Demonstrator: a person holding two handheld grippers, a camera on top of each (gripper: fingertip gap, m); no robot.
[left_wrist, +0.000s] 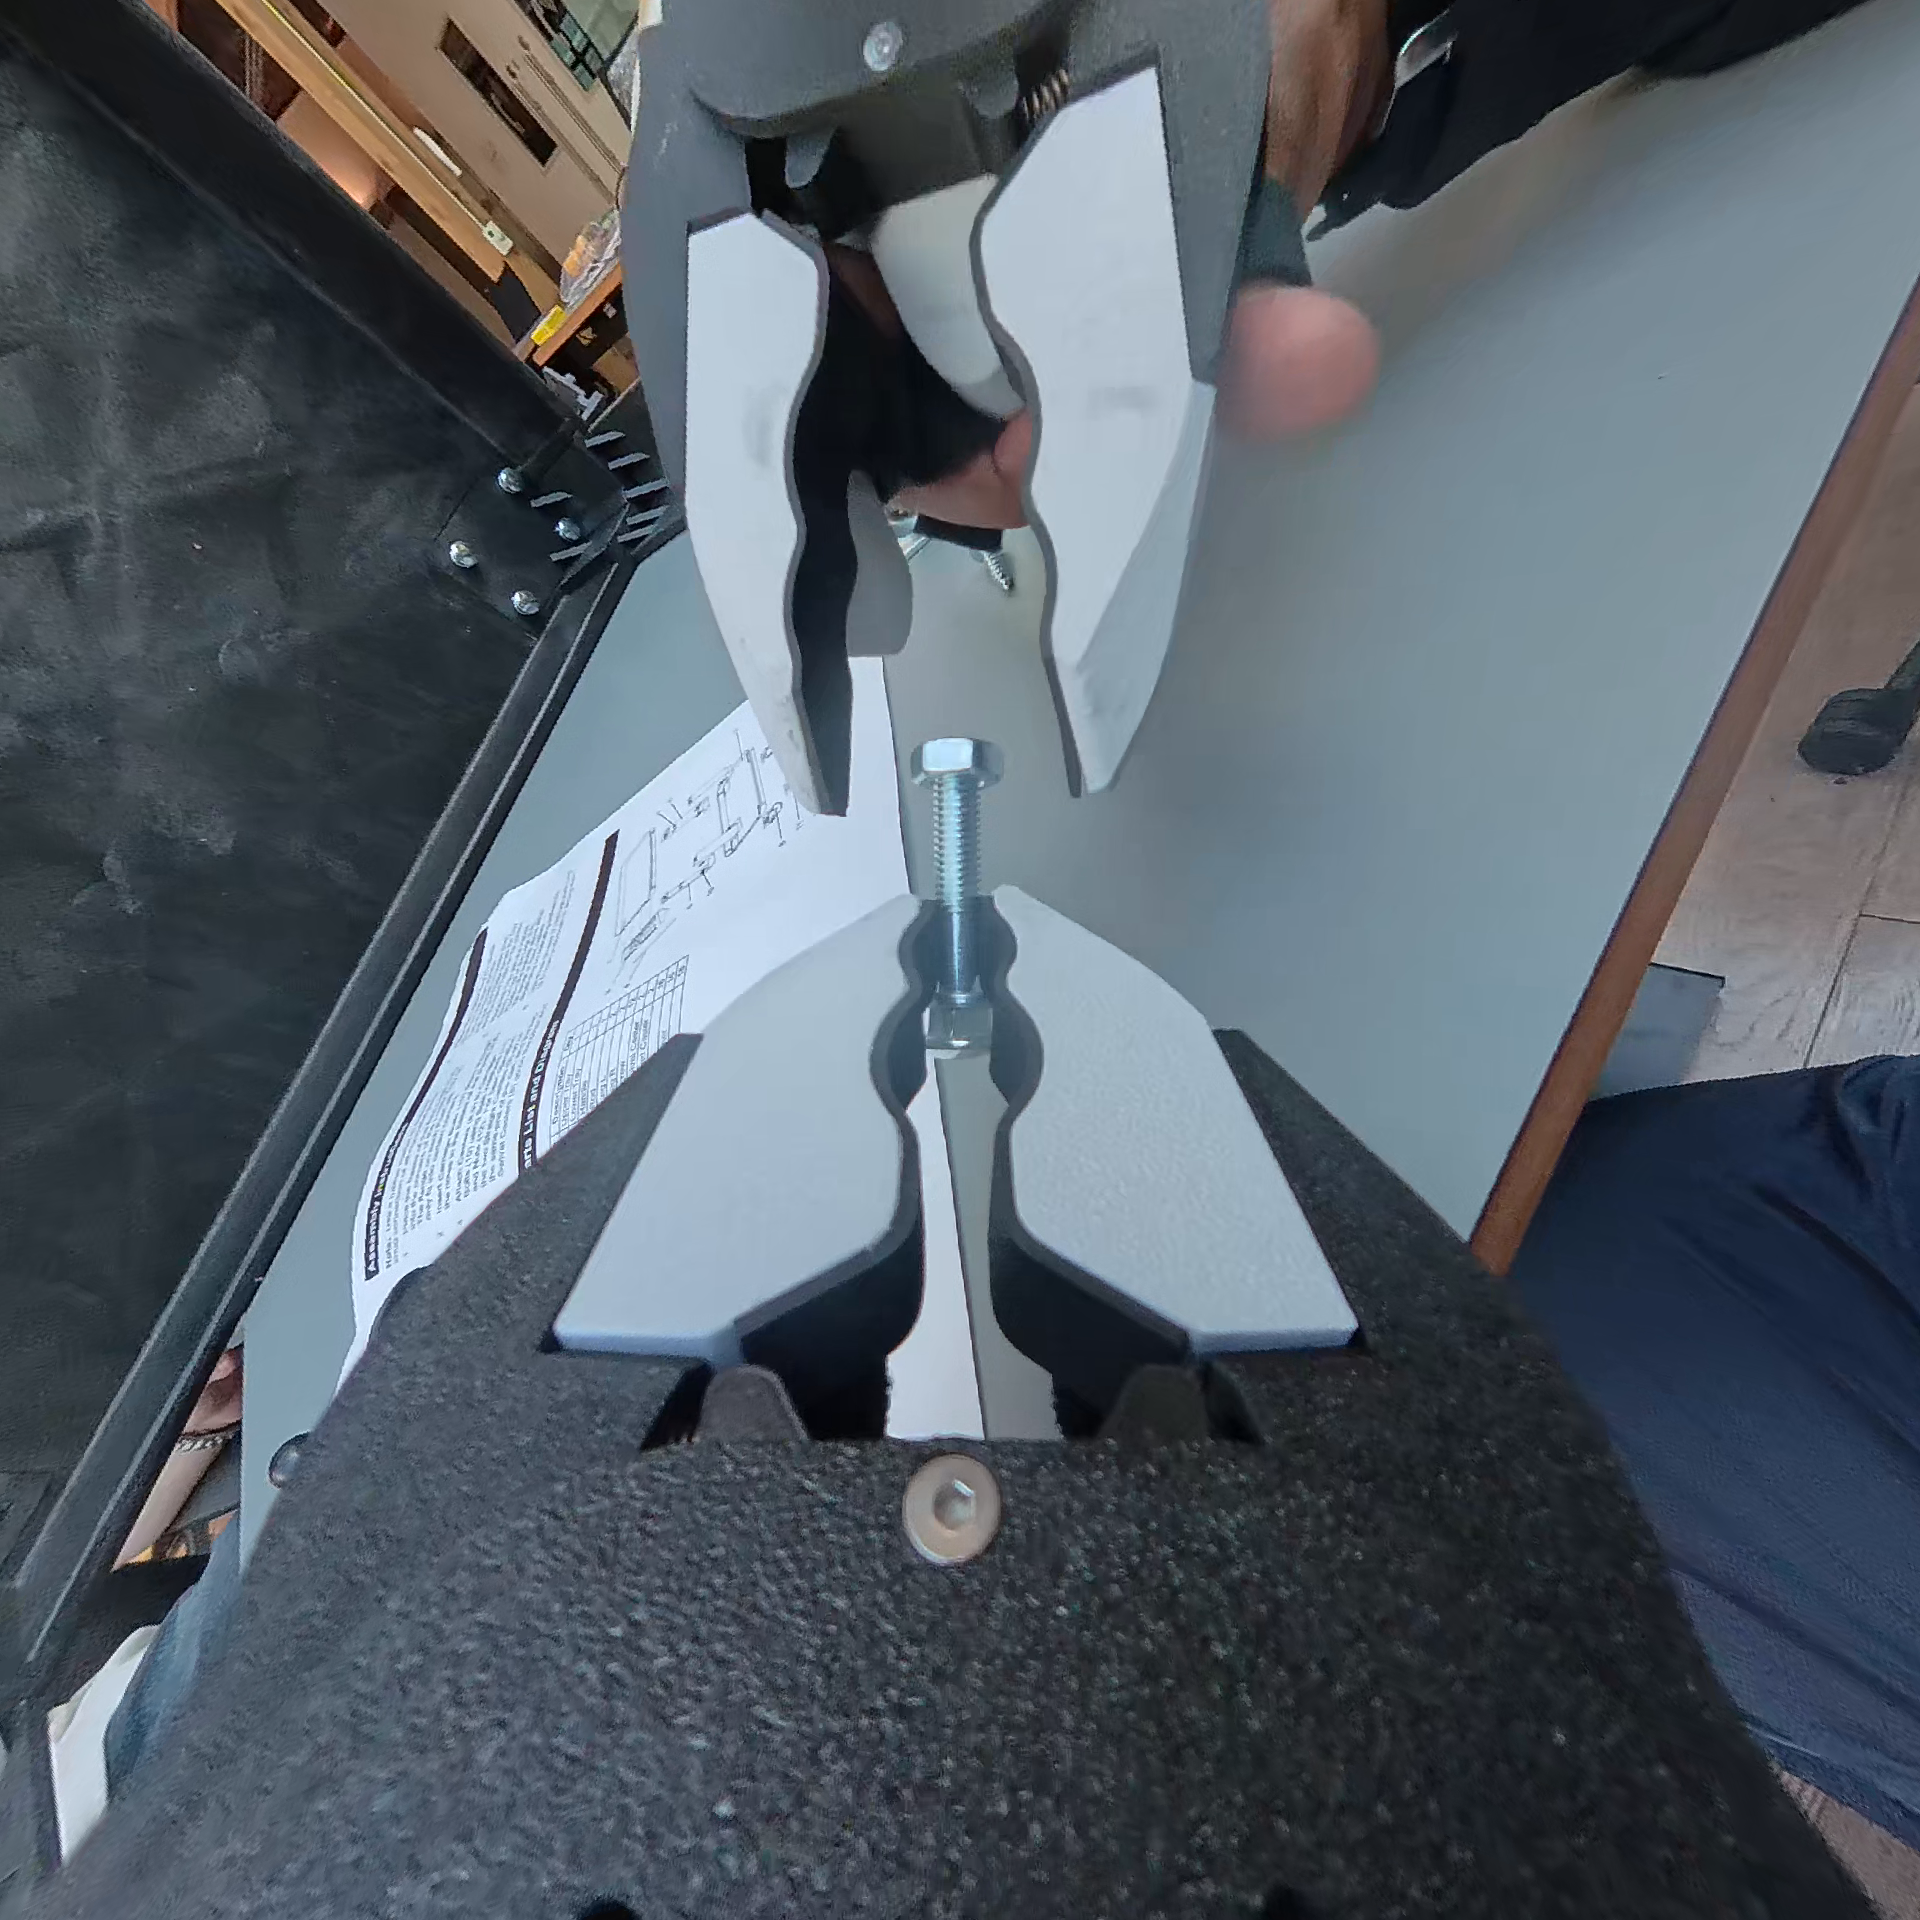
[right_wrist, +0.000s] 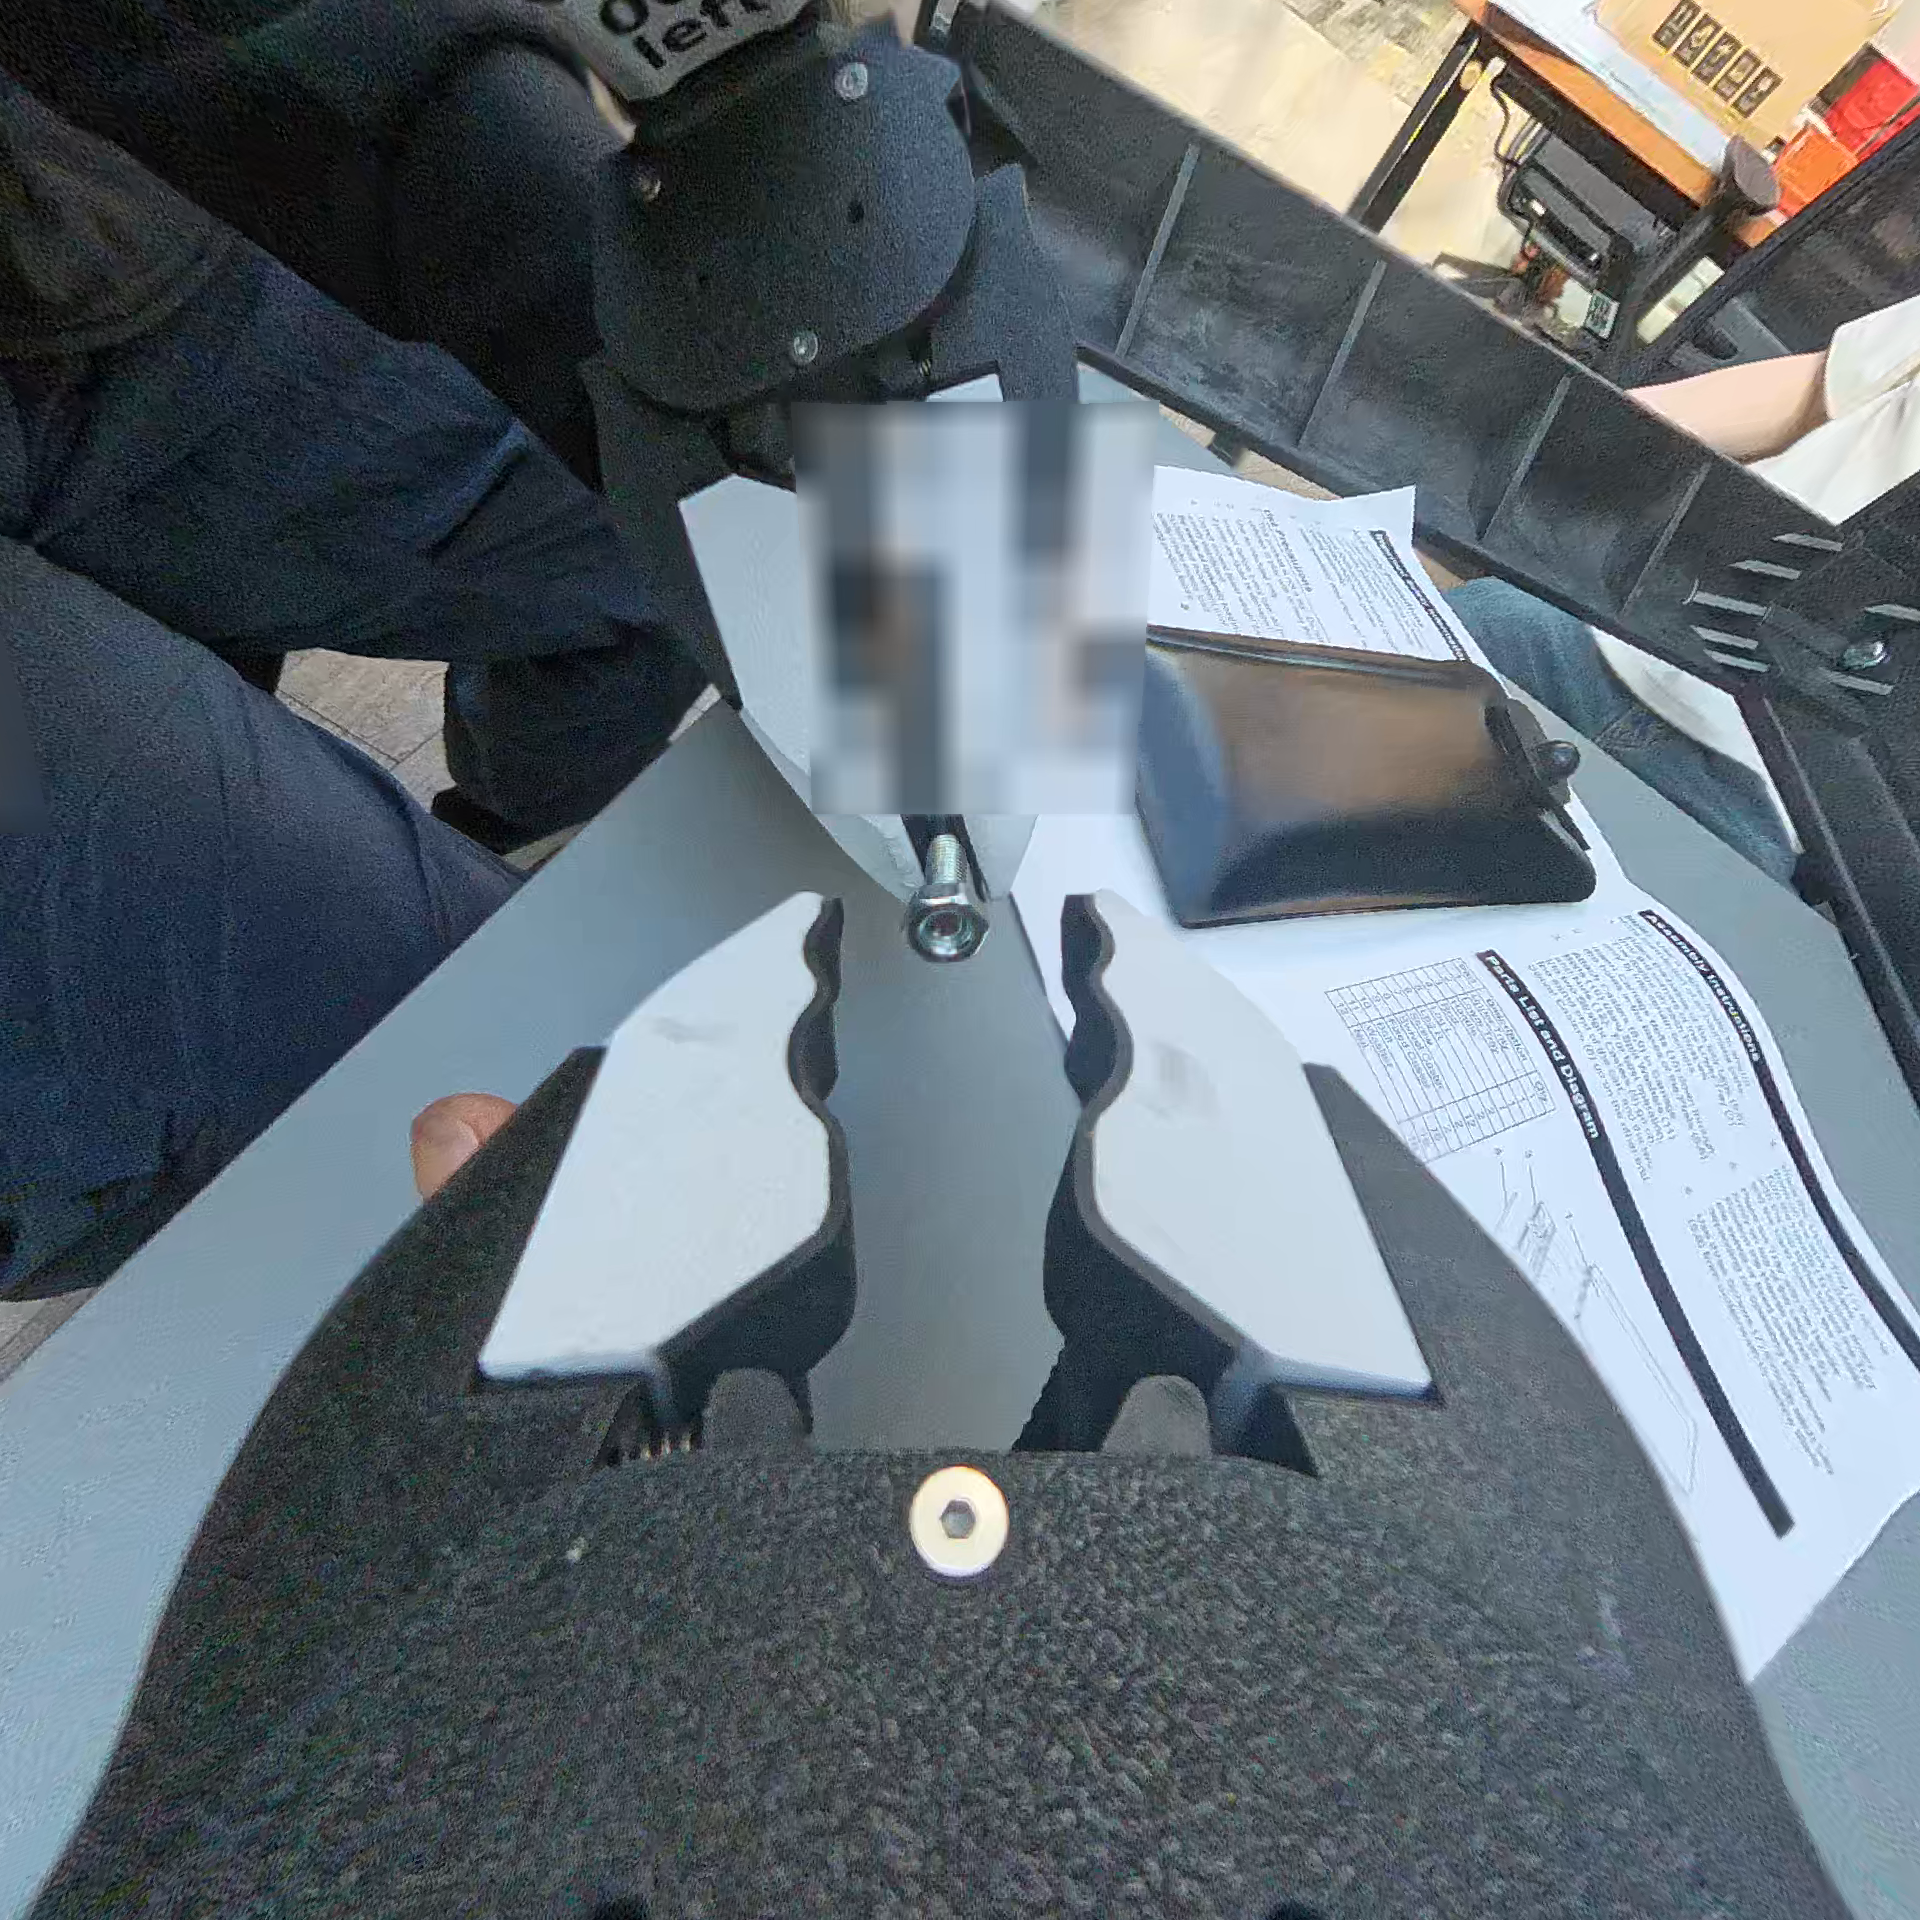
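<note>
While the left claw (left_wrist: 956, 914) is clenched on the shank of a silver bolt (left_wrist: 954, 831), a nut (left_wrist: 958, 1029) sits on the bolt's end between its fingers. The bolt's head points away toward the right claw (right_wrist: 948, 914), which is released, its fingertips spread on either side of the head without touching it. Beneath lie the grey surface (left_wrist: 1351, 727) and a printed sheet (left_wrist: 665, 914).

We see a bolt (left_wrist: 954, 862) clamped between the left gripper (left_wrist: 954, 914) fingertips, its head sticking out ahead toward the right gripper (left_wrist: 951, 779), whose parted tips flank the head without touching; a printed sheet (left_wrist: 582, 997) lies on the table (left_wrist: 1351, 831) left of the left jaws, and right of the right jaws a wedge-shaped block (right_wrist: 1351, 769) rests on another sheet (right_wrist: 1579, 1143)
</note>
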